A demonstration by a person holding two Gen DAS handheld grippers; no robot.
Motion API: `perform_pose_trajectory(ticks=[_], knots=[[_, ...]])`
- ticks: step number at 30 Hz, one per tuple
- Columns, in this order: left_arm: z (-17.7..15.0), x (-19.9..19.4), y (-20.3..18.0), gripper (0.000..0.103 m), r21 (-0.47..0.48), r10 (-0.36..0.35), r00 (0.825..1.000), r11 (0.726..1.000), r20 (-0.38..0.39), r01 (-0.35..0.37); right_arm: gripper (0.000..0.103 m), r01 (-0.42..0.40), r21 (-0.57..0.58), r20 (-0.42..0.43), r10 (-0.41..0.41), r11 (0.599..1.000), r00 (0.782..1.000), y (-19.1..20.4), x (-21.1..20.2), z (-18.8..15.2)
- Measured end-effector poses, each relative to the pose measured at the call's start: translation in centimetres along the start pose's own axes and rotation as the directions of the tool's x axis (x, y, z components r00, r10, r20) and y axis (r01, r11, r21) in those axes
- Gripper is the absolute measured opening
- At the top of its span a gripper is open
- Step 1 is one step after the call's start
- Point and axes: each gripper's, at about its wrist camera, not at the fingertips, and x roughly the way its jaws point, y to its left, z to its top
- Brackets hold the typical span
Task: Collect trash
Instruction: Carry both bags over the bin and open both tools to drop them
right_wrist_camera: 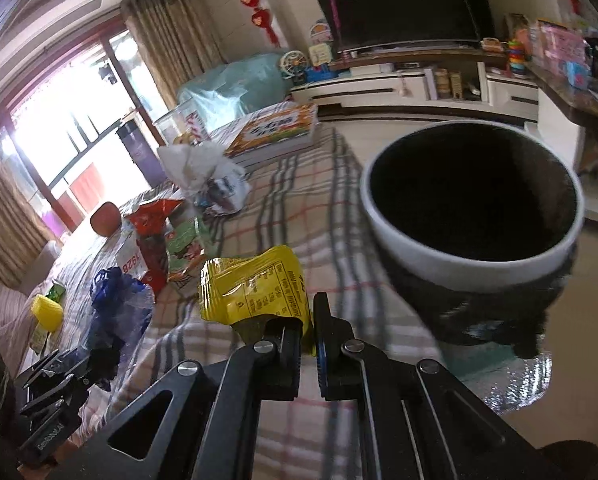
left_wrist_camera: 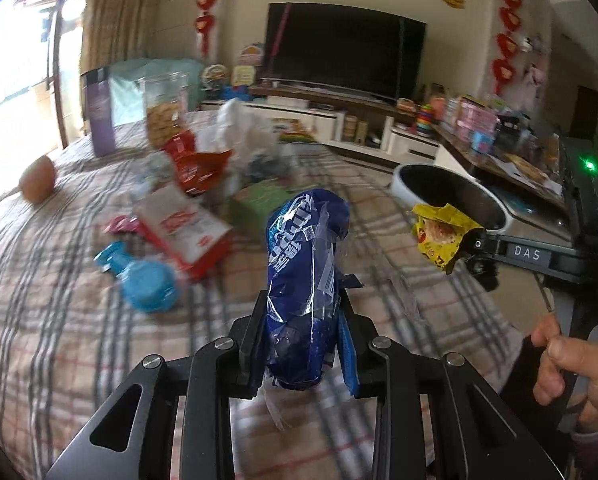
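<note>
My left gripper (left_wrist_camera: pixel 299 312) is shut on a blue plastic wrapper (left_wrist_camera: pixel 305 264) and holds it above the plaid tablecloth (left_wrist_camera: pixel 59 320); the wrapper also shows in the right wrist view (right_wrist_camera: pixel 117 308). My right gripper (right_wrist_camera: pixel 309 328) is shut on a yellow snack wrapper (right_wrist_camera: pixel 255 292), which shows in the left wrist view (left_wrist_camera: pixel 443 232) too. A round bin with a white rim and black inside (right_wrist_camera: pixel 475 196) stands just right of the yellow wrapper, beyond the table's edge. Several more wrappers lie on the table: red-white packet (left_wrist_camera: pixel 183 232), red bag (left_wrist_camera: pixel 197 164), blue packet (left_wrist_camera: pixel 143 276).
A white plastic bag (right_wrist_camera: pixel 203 176), a green packet (right_wrist_camera: pixel 187 248), a book (right_wrist_camera: pixel 275 132), an apple (left_wrist_camera: pixel 39 178), a purple box (left_wrist_camera: pixel 101 112) and a jar of biscuits (left_wrist_camera: pixel 165 112) sit on the table. A TV cabinet (left_wrist_camera: pixel 339 108) stands behind.
</note>
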Motion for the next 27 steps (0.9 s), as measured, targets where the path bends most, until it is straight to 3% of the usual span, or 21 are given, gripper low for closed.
perform_pose_trajectory(ticks=[11,27], knots=[[2.9,4.2,-2.9,0.028,0.089,-0.077,0.997,0.993,-0.023,0.078,0.006,0.057,0.064,0.045,-0.06,0.996,0.997,-4.5,-3.0,1.1],[8.9,11.3,-4.0,0.029,0.104,-0.155,0.985,0.981,-0.072,0.162,0.006,0.118,0.103,0.044,-0.123,0.988,0.991,-9.8,-3.3,4.6]])
